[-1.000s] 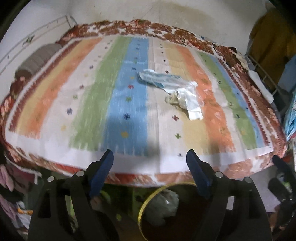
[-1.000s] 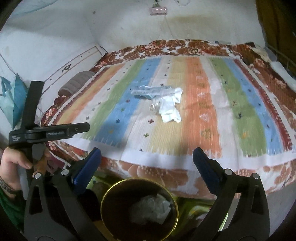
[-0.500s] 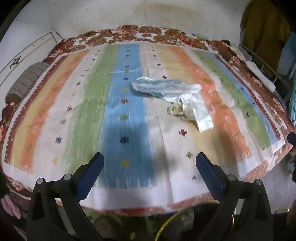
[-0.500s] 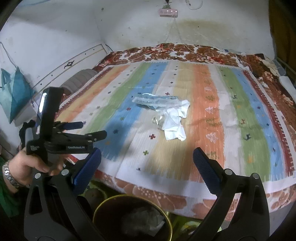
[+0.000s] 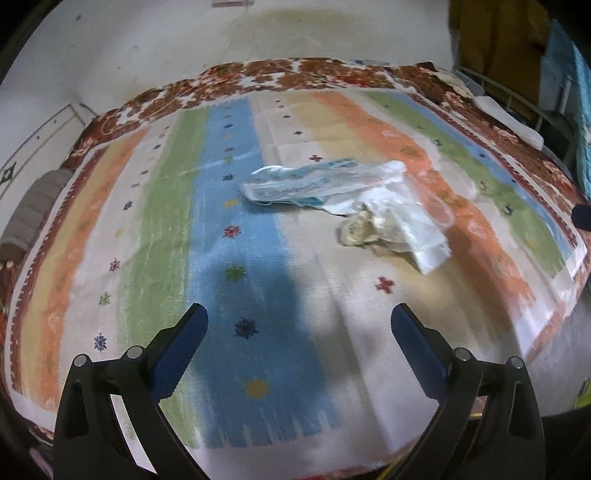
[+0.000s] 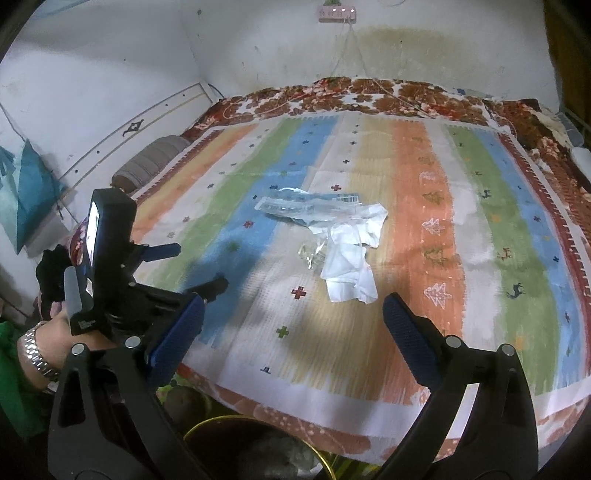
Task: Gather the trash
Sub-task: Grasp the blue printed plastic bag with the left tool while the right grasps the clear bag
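Both grippers have advanced over the striped woven mat (image 5: 258,295); left gripper (image 5: 299,325), spread and empty, sits nearer the crumpled clear-and-white plastic wrappers (image 5: 354,206) lying crosswise ahead-right; right gripper (image 6: 291,317) likewise spread

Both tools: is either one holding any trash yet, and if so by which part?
Nothing is held. The left tool and right tool are open and empty; the plastic wrappers lie untouched on the striped bedspread.

A striped, multicoloured bedspread (image 6: 424,221) covers the bed, a grey bolster (image 6: 147,166) at its far left, a power strip (image 6: 337,14) on the stained wall.
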